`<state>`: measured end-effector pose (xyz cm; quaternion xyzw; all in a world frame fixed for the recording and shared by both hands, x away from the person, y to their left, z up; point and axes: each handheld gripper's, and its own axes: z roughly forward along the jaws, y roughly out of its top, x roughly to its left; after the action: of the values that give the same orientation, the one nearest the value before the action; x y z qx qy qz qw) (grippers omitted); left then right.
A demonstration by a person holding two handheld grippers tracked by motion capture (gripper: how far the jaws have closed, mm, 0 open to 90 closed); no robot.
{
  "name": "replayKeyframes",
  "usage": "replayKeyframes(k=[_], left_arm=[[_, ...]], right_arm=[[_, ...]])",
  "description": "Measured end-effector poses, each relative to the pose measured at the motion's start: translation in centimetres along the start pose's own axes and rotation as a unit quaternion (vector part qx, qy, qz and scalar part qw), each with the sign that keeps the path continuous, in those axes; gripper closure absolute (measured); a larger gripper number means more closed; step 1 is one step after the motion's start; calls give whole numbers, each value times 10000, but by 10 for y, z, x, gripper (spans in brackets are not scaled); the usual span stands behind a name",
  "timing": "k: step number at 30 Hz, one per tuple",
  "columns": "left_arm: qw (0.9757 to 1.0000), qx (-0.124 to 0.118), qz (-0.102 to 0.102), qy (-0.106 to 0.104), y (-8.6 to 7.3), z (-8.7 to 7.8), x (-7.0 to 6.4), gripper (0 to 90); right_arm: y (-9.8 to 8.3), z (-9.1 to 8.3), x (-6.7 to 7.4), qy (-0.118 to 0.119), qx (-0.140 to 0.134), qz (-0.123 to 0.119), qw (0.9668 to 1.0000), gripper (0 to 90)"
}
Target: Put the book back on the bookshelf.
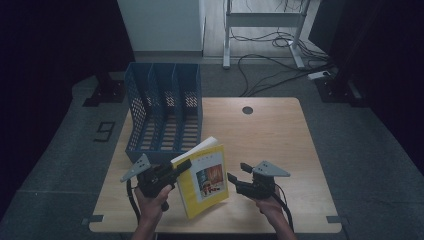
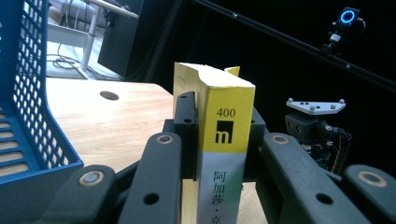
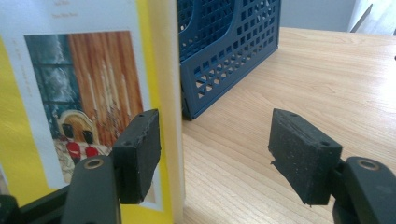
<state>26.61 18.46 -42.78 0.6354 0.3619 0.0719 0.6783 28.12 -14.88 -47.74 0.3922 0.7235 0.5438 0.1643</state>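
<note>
Book (image 1: pixel 205 177), yellow paperback, held upright just in front of blue file rack (image 1: pixel 165 107), pinched at spine by left tool (image 2: pixel 219 140). Right tool (image 1: pixel 241 181) gapes, empty, beside cover. Risk: one-sided grip lets book pivot/slip onto tabletop (image 1: pixel 280 135).

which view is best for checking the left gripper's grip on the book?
Left gripper view: both jaws clamp the yellow book at its spine. High view shows the left gripper at the book's top edge; right gripper view shows its cover, no grip.
</note>
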Motion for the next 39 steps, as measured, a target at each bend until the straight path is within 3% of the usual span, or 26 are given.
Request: replayKeyframes(k=[6, 12, 22, 39], left_arm=[[10000, -85, -5, 37, 4, -6, 1, 755], [9999, -132, 4, 82, 5, -9, 2, 755], [9997, -217, 60, 138, 11, -16, 1, 755], [9989, -417, 21, 196, 25, -28, 1, 755]], right_arm=[[-2, 1, -7, -276, 175, 118, 9994, 337], [-8, 6, -16, -391, 380, 257, 9982, 337], [-27, 21, -36, -587, 865, 480, 9934, 337], [-46, 35, -45, -860, 1455, 447, 9846, 338]])
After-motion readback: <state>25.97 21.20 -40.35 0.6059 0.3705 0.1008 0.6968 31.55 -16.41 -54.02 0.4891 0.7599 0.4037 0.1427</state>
